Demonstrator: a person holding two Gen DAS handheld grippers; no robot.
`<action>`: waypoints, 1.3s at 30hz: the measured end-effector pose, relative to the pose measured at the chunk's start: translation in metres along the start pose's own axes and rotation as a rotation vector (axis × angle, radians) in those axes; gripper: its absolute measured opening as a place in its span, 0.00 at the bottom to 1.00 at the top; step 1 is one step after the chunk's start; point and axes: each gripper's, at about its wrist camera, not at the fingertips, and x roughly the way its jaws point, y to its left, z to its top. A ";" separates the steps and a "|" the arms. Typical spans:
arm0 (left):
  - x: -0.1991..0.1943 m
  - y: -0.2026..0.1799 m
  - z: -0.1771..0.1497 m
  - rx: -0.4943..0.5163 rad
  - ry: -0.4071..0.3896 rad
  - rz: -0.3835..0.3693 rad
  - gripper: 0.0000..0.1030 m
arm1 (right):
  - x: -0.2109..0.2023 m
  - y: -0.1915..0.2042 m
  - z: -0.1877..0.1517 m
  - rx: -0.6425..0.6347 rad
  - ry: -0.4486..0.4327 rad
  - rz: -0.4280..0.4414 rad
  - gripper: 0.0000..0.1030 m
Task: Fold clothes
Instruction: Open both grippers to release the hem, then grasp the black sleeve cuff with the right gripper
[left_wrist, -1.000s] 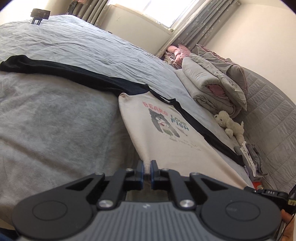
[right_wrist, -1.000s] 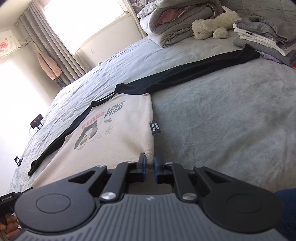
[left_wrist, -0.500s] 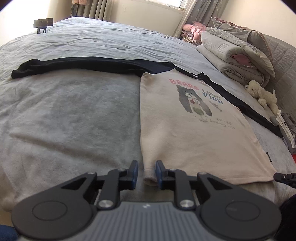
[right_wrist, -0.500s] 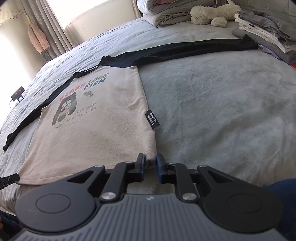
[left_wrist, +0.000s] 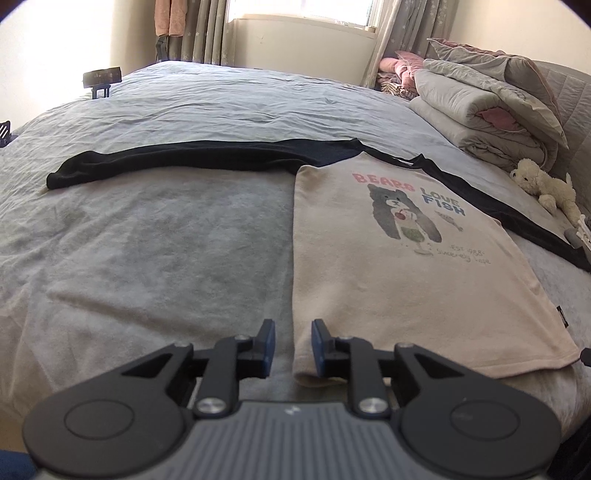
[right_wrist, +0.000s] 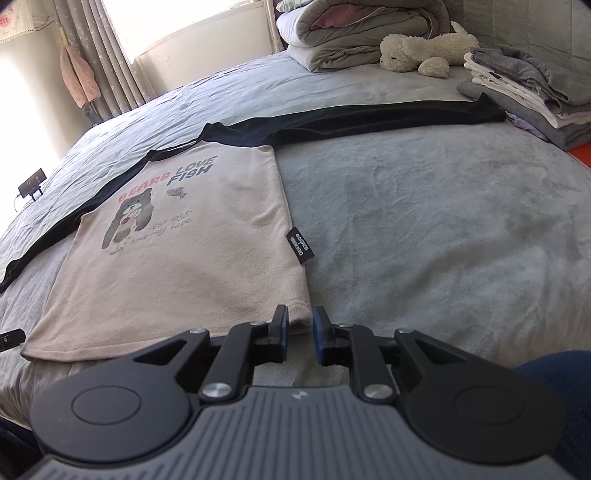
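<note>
Fingers of the left gripper (left_wrist: 289, 345) stand parted, gripping nothing; the blue-padded pair straddles the near left hem corner of the cream long-sleeved shirt with black sleeves and a bear print (left_wrist: 388, 266), the right pad resting against the cloth edge. Fingers of the right gripper (right_wrist: 298, 330) stand likewise parted and empty, with the near right hem corner lying just between and ahead of the pads. Each gripper thus sits at its own corner, neither nearer than the other. From the fingers outward, the shirt body runs straight away, hem nearest, neckline farthest, print facing up; this is its long axis. The black sleeves (right_wrist: 354, 120) lie spread flat sideways, at right angles to that axis, on the grey plush blanket (right_wrist: 443, 221). The shirt lies unfolded. Beyond it, a stack of folded garments (right_wrist: 524, 88), a cream plush toy (right_wrist: 413, 51) and rolled grey bedding (left_wrist: 487, 118) lie well apart.
</note>
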 end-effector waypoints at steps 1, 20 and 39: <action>-0.003 -0.003 0.005 -0.001 -0.011 -0.007 0.21 | -0.002 0.000 0.000 0.005 -0.004 0.000 0.18; -0.006 -0.066 0.094 -0.032 -0.171 -0.043 0.62 | -0.017 -0.016 0.102 0.146 -0.179 0.030 0.40; 0.139 -0.042 0.100 0.021 0.028 0.106 0.81 | 0.073 -0.187 0.157 0.956 -0.213 -0.214 0.50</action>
